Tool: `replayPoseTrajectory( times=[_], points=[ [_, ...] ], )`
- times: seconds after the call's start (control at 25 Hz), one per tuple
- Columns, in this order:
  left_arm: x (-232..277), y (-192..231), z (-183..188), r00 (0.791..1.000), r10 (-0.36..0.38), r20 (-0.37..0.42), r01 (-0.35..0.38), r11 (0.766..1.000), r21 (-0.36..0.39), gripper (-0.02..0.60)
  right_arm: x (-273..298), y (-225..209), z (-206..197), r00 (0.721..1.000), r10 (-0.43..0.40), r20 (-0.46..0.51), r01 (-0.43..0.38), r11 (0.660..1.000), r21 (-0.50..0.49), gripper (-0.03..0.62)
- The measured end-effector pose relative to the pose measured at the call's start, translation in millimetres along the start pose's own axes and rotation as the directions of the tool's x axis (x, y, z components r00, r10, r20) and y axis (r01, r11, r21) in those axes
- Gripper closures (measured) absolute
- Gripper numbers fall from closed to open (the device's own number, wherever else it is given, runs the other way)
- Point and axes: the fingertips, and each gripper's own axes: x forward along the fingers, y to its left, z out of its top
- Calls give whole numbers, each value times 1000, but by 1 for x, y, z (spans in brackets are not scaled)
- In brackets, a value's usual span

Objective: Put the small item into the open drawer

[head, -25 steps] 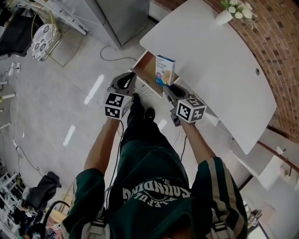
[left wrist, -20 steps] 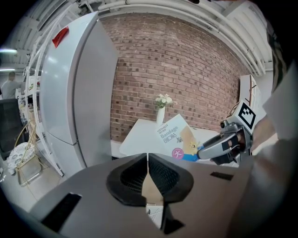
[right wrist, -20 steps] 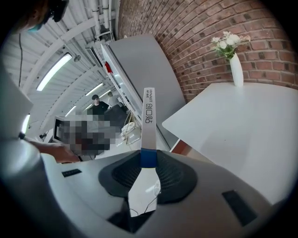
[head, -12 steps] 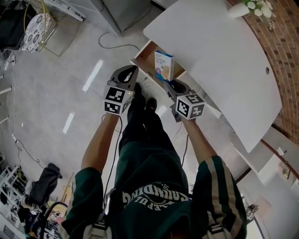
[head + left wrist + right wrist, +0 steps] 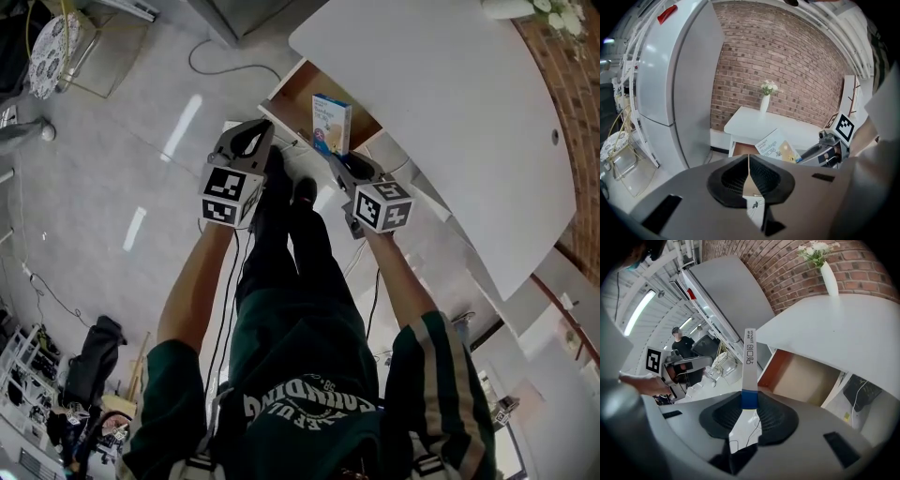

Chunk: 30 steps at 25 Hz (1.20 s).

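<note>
A white and blue bandage box (image 5: 332, 123) stands upright in my right gripper (image 5: 339, 167), which is shut on its lower blue end. In the right gripper view the box (image 5: 749, 371) shows edge-on, rising from between the pads. It hangs at the front edge of the open wooden drawer (image 5: 309, 101) under the white table (image 5: 450, 103). The drawer's inside (image 5: 806, 376) looks bare. My left gripper (image 5: 251, 141) is to the left, beside the drawer, jaws pressed together with nothing in them (image 5: 749, 171). From there the box (image 5: 777, 146) and the right gripper (image 5: 829, 149) show at the right.
A white vase with flowers (image 5: 764, 102) stands at the table's far end by the brick wall. A grey refrigerator (image 5: 675, 84) stands left of the table. Cables lie on the floor (image 5: 211, 66). The person's legs and shoes (image 5: 302, 192) are below the grippers. Another person (image 5: 682, 345) stands far off.
The head view has swung, so the table and drawer sit higher in the frame. Both grippers have crept a little toward the drawer; the right one still grips the box.
</note>
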Motion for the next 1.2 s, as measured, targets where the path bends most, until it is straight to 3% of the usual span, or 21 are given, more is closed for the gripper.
replayPoseTrajectory(
  times=[0.28,0.52,0.8,1.2],
  points=[
    [23,-7,-10,1000,-24,-8,23,1000,-9,557,20,-20,-20,999,-25,-43,26,999,33,484],
    [34,-16,-15,999,-42,-15,41,999,-24,557,34,-36,-25,999,-35,-40,40,988,150,484],
    [45,10,-48,997,-75,-35,73,996,-53,557,90,-42,-32,999,-44,-24,49,952,302,484],
    [52,15,-73,992,-112,-53,108,991,-75,557,128,-62,-26,995,-99,24,79,904,421,484]
  ],
)
